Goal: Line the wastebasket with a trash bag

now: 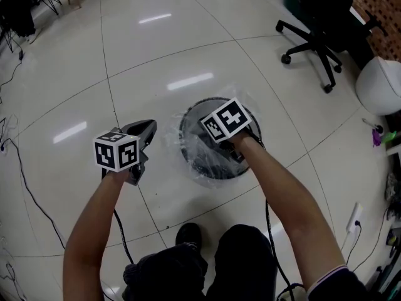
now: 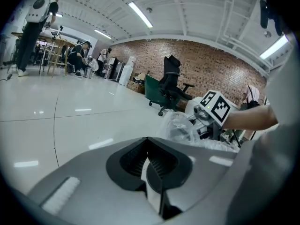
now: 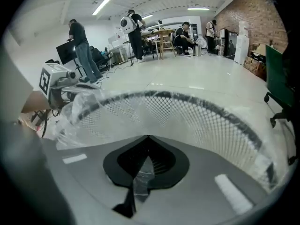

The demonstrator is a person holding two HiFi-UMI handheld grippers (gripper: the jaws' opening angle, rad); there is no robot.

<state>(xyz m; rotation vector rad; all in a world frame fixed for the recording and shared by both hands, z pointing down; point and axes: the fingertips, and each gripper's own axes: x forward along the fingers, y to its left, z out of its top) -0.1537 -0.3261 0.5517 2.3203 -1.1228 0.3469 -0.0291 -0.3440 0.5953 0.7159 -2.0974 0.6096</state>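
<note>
White floor (image 1: pixel 156 55), mesh wastebasket (image 1: pixel 185 121), right tongs (image 3: pixel 148 139) pinching clear trash bag (image 1: pixel 202 154)

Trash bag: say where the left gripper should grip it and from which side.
Probably pinch the trash bag by the loose film over the left of the wastebasket rim, left gripper coming from the left. The right gripper is shut on film elsewhere, leaving that edge free.
</note>
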